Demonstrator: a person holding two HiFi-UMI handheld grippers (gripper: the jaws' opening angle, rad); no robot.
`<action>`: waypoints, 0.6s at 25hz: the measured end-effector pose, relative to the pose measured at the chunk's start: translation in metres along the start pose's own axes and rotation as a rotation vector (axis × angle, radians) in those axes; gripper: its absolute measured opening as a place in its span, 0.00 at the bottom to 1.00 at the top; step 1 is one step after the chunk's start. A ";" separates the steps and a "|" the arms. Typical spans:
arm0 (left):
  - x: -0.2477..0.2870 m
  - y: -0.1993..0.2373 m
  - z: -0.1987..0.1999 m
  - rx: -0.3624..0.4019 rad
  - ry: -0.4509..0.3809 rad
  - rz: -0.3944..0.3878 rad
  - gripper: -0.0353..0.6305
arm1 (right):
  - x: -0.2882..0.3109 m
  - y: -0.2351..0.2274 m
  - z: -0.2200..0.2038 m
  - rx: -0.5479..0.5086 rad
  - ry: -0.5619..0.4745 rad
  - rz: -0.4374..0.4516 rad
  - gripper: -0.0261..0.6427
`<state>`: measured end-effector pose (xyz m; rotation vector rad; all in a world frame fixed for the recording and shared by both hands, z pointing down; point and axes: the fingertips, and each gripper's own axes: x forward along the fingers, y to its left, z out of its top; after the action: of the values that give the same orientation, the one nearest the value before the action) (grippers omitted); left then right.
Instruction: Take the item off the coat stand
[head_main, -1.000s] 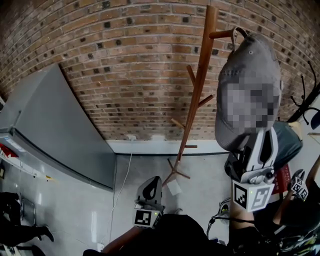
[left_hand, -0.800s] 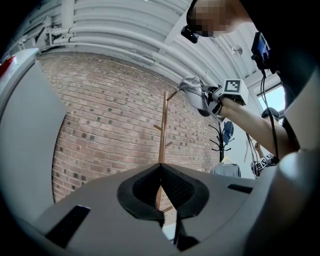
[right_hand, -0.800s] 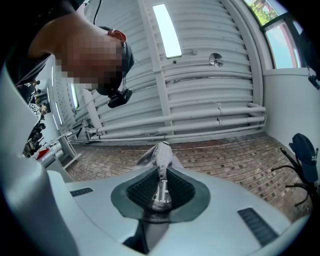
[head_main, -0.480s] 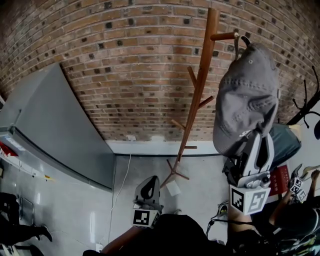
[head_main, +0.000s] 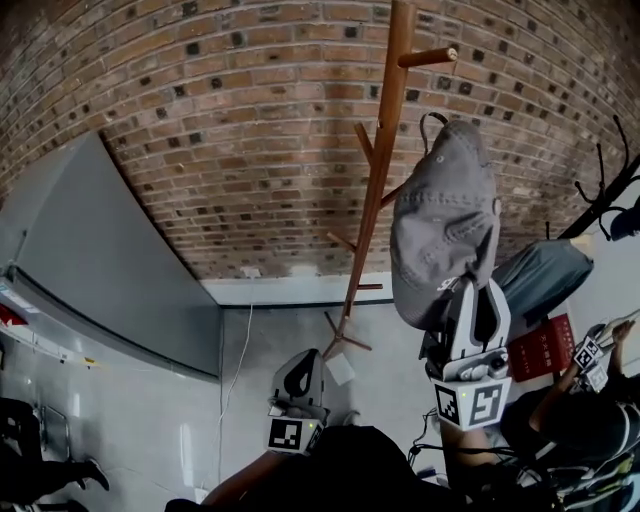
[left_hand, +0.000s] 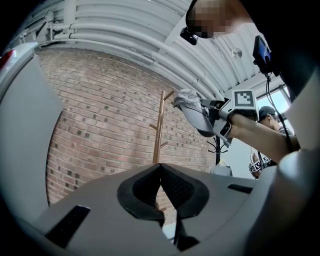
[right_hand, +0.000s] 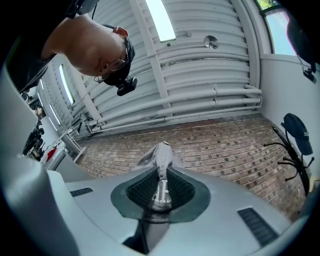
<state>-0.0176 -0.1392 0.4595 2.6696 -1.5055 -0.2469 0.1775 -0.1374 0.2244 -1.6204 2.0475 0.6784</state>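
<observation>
One cap, one wooden coat stand, two hand-held grippers.

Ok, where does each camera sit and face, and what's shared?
Head view: on the head, facing brick wall and coat stand; left claw, right claw show.
Left gripper view: on the shut left claw, facing the wall; right forearm shows.
Right gripper view: on the right claw, tilted ceilingward, clamping the cap; person's head shows.
Head and left share coat stand and cap.

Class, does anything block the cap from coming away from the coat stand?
Nothing visible does. The cap, clamped in the right gripper, hangs off and below the top peg, beside the post.
</observation>
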 end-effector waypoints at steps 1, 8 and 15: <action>0.001 0.001 0.001 0.002 -0.001 -0.002 0.08 | -0.002 0.001 -0.004 0.004 0.013 0.003 0.13; 0.007 0.001 0.008 -0.016 -0.018 0.005 0.08 | -0.023 0.005 -0.034 0.032 0.091 -0.005 0.13; 0.015 0.004 0.019 -0.038 -0.037 0.007 0.08 | -0.045 0.019 -0.059 -0.003 0.154 0.020 0.13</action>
<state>-0.0171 -0.1535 0.4398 2.6451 -1.5042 -0.3230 0.1669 -0.1360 0.2999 -1.7033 2.1734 0.5793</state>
